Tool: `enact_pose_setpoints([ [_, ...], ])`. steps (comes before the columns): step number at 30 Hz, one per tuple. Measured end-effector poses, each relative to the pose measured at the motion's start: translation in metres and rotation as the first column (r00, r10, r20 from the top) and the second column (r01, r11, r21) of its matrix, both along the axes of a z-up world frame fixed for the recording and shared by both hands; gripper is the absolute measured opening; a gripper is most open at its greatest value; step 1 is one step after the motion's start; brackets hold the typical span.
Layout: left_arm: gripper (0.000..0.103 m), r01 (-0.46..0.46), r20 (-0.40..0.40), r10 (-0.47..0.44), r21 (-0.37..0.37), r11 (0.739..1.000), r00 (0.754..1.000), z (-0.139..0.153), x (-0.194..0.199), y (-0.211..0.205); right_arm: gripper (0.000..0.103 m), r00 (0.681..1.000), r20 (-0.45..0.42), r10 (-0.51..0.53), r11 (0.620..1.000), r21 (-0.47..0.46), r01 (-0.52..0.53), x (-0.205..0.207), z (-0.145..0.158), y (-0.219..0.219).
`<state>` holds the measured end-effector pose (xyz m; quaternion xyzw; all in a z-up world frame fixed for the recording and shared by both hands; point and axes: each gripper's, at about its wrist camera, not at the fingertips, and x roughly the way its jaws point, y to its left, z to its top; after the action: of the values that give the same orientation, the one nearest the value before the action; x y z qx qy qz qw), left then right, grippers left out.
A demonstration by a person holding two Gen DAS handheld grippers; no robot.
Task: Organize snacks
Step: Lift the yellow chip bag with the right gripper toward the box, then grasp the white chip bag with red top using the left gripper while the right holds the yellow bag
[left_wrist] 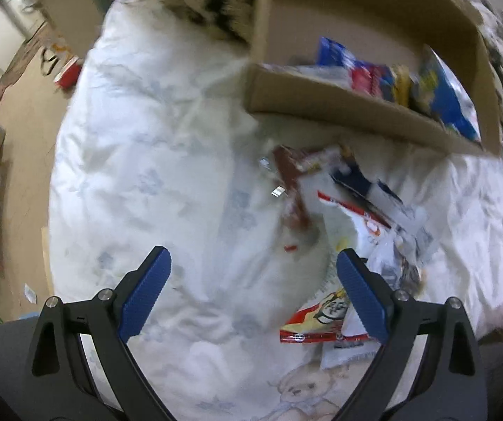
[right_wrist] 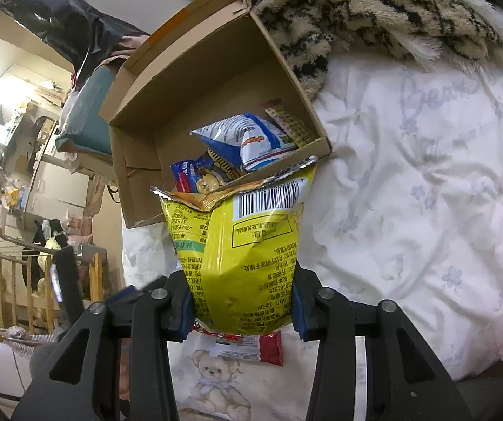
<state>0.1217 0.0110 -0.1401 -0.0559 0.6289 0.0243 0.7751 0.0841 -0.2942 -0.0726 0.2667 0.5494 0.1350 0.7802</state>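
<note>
Ribbed blue pads point(right_wrist: 299, 310) of the right gripper point(right_wrist: 241, 310) pinch a glossy, crinkled yellow snack bag point(right_wrist: 241, 245), held upright just before the open cardboard box point(right_wrist: 213, 80) of packets. Spread wide and holding nothing, the left gripper point(left_wrist: 253, 293) hovers over the rumpled white quilt point(left_wrist: 153, 161), loose foil wrappers point(left_wrist: 349, 207) lying beyond its right finger.

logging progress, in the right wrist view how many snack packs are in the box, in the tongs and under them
In the cardboard box: 3 showing, a blue-and-white bag, a tan packet, a blue packet
In the right tongs: 1 yellow chip bag
Under them on the bedspread: 1 red packet
Total: 5
</note>
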Motion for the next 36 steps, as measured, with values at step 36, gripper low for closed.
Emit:
enact_pose_setpoints([
  [36, 0.094, 0.110, -0.067, -0.136, -0.305, 0.946, 0.988, -0.010, 0.009, -0.088, 0.044, 0.999, -0.022, -0.033, 0.999, 0.015, 0.034, -0.001, -0.001, -0.011],
])
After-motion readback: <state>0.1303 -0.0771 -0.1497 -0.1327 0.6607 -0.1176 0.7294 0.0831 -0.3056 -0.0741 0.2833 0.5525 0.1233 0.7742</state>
